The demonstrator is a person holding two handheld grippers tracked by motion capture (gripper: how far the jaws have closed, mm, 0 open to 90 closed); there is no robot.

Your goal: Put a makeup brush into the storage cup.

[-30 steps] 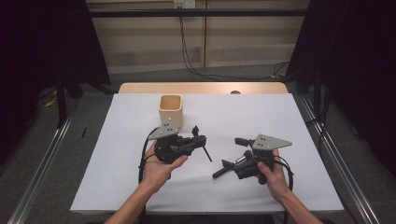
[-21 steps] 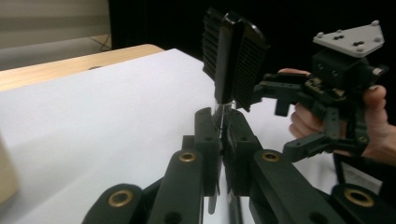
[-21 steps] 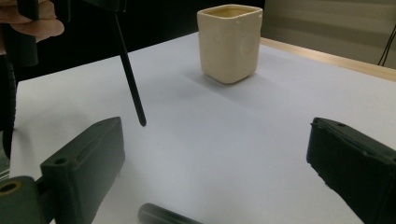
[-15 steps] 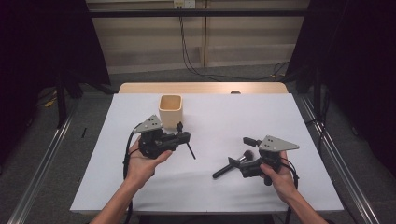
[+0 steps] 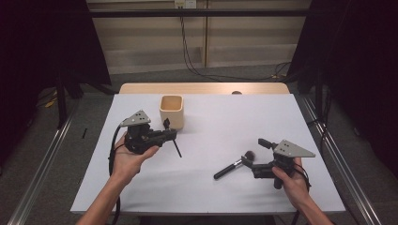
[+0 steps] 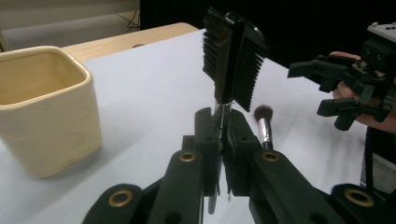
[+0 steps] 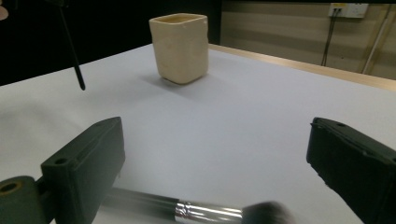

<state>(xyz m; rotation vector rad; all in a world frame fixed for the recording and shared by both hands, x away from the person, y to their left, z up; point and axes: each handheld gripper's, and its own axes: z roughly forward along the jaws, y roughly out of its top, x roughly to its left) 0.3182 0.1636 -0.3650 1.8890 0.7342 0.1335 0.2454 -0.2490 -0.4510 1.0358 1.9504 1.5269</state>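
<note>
Gripping a comb brush, left fingers clamp tight; right fingers gape wide, empty.

No text, label, brand, number or sign can be read anywhere in these pictures. The cream cup at about eleven o'clock on the table has plain walls, and the double-sided comb brush and the makeup brush carry no lettering that can be made out. The grey plates on the tongs are unmarked, and the wall outlet at twelve o'clock is too small to tell any marking on it.
</note>
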